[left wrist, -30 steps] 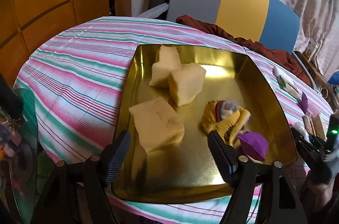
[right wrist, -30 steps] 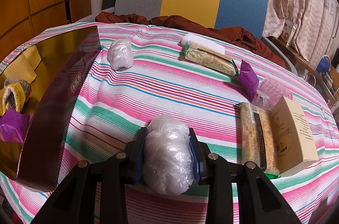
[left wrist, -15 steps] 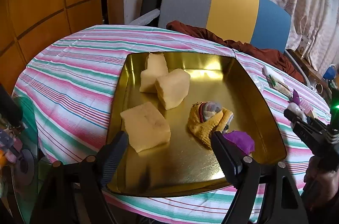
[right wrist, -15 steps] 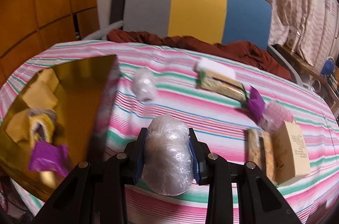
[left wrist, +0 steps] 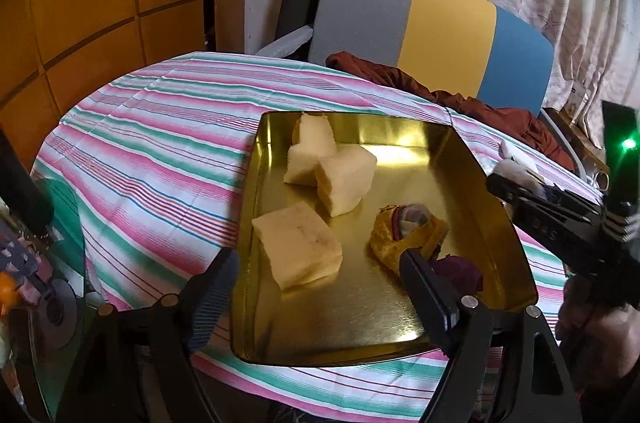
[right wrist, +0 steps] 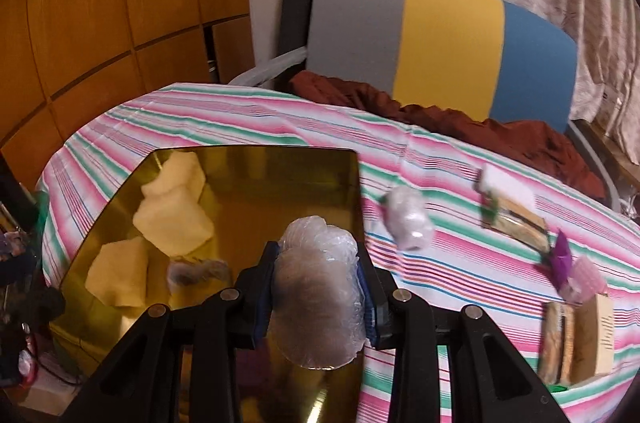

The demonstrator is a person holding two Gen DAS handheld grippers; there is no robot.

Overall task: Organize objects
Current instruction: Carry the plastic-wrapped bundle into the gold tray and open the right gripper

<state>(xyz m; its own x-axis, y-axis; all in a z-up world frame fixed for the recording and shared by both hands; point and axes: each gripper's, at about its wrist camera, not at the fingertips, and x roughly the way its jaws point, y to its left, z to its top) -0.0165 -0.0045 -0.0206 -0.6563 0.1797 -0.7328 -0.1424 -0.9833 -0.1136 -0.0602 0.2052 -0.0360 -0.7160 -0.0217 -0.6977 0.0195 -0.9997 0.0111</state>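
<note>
Step in hand looks like the carry: the right hand-held gripper is pinching a plastic-wrapped ball between its pads and, in the right wrist view, it hangs over the right-hand edge of the gold tray, lower centre of the frame. So I'd say it's mid-delivery, not dropped yet.

Tray already has three pale foam blocks, a yellow knit thing and a purple wrapper in it. Still out on the striped tabletop: a second wrapped ball just right of the tray, snack packs further right, and a box at the far right edge.

Next move, my guess: get fully past the tray wall to a bare patch of gold, lower, then let go. Ball is round and slick, so it may roll if released high.

Pose: right one tilts down and forward over the tray, also visible at the right edge of the left wrist view. Left hand-held gripper sits at the tray's near edge, angled down, jaws spread wide and just been opening further, nothing pinched; a foam block just shows in the gap beyond.
</note>
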